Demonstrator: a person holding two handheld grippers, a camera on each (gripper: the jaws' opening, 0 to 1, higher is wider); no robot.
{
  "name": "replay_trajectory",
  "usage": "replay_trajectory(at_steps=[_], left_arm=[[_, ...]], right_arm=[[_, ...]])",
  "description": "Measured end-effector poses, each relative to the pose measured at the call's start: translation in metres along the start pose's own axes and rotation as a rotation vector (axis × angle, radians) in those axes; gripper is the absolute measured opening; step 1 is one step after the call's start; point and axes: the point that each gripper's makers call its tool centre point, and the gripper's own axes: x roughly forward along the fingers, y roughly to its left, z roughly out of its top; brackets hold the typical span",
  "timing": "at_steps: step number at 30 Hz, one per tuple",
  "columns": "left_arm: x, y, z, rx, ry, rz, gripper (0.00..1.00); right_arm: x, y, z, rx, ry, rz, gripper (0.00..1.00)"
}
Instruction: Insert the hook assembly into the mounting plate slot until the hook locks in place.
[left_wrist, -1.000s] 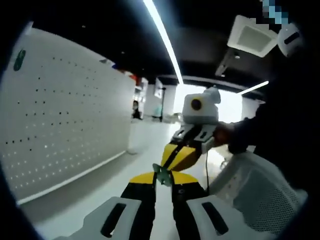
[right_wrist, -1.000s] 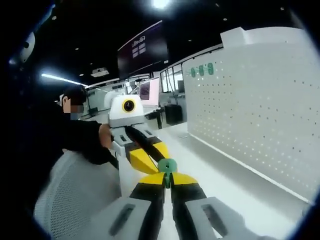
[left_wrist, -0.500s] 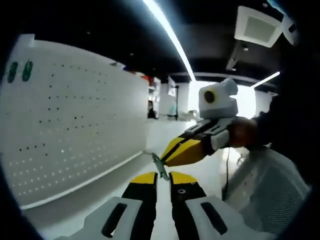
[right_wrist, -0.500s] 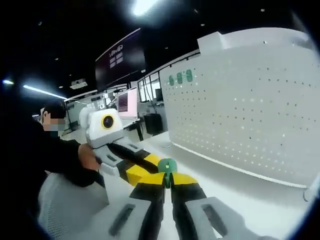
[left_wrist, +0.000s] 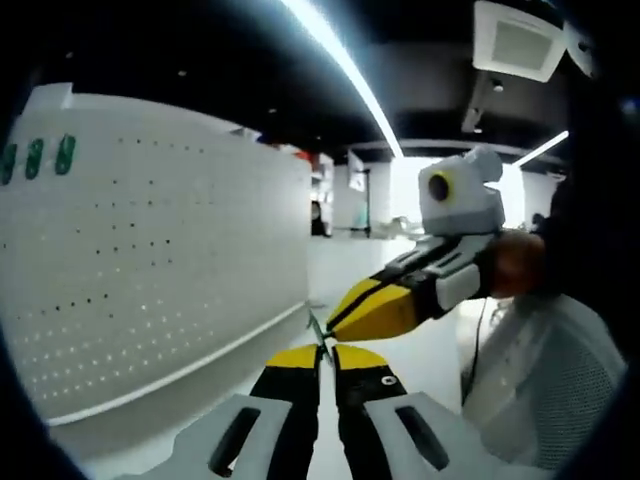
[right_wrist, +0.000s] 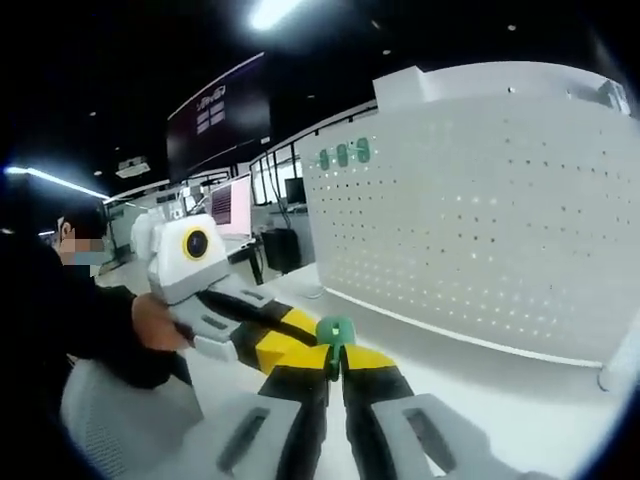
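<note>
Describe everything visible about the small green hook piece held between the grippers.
The green hook piece looks like moulded plastic with a rounded head. It is held in mid-air in front of the white pegboard, pinched in the shut jaws of the right gripper. The left gripper meets it tip to tip, jaws closed on it, where it shows thin and edge-on.

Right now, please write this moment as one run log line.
left gripper: shut on small green hook part | right gripper: shut on it | white perforated pegboard panel: not reached
</note>
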Motion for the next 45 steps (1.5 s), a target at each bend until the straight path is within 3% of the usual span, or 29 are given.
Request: replay_trajectory(at_steps=[9, 18, 23, 29, 33, 36, 41, 45], left_arm=[[-0.004, 0.001, 0.000, -0.059, -0.012, -0.021, 0.01], [-0.004, -0.005, -0.001, -0.101, -0.011, -0.058, 0.01], [-0.005, -0.003, -0.003, -0.123, -0.016, -0.063, 0.01], [-0.009, -0.002, 0.006, -0.144, -0.063, -0.076, 0.01], [-0.011, -0.008, 0.013, -0.150, -0.100, -0.120, 0.01], [-0.011, -0.016, 0.016, -0.164, -0.116, -0.161, 0.01], [-0.011, -0.031, 0.020, -0.198, -0.133, -0.245, 0.01], [-0.012, -0.034, 0.026, -0.222, -0.165, -0.270, 0.01]], right_arm=[[-0.004, 0.008, -0.002, -0.036, 0.005, 0.034, 0.08], [-0.009, 0.018, 0.000, -0.070, -0.014, 0.102, 0.03], [-0.016, 0.020, 0.012, -0.067, -0.066, 0.140, 0.06], [-0.028, 0.031, 0.024, -0.120, -0.117, 0.234, 0.11], [-0.039, 0.045, 0.025, -0.160, -0.127, 0.334, 0.11], [-0.046, 0.049, 0.026, -0.172, -0.127, 0.367, 0.11], [-0.060, 0.047, 0.032, -0.123, -0.160, 0.416, 0.11], [-0.067, 0.043, 0.033, -0.096, -0.172, 0.437, 0.11]])
